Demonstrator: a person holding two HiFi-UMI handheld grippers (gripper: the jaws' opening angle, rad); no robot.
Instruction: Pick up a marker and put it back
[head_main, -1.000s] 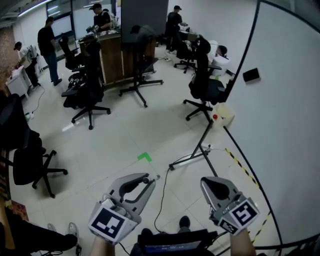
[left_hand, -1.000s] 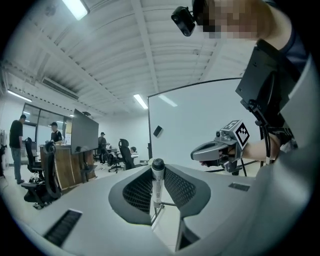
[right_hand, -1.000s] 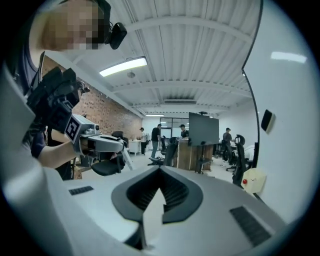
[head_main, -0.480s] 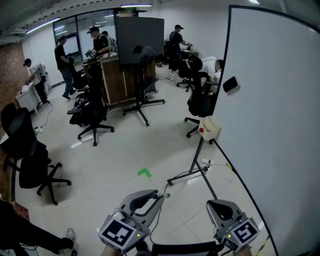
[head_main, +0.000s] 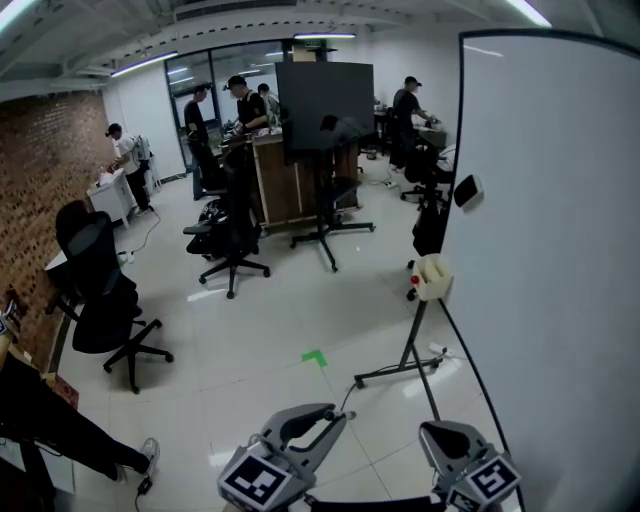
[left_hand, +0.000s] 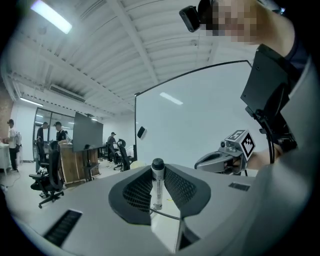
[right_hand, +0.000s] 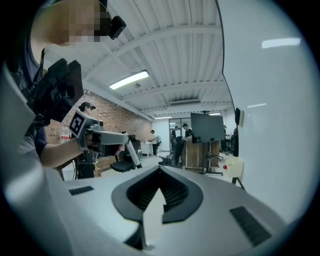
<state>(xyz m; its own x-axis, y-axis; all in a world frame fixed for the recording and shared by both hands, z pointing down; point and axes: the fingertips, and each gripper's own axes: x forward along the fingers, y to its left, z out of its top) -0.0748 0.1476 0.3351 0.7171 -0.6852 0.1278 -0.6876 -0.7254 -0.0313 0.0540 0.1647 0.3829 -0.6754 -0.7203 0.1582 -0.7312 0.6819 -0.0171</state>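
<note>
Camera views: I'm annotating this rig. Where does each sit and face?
Head view: on the person's head, looking over the floor; left gripper and right gripper show.
Left gripper view: rides that gripper, along fingers shut on the marker, toward the whiteboard.
Right gripper view: along its shut, empty fingers, toward the screen.
Shared: each shows the other gripper.

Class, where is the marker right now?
In the left gripper view, the marker stands upright, clamped in the left claw, with the whiteboard behind it.
</note>
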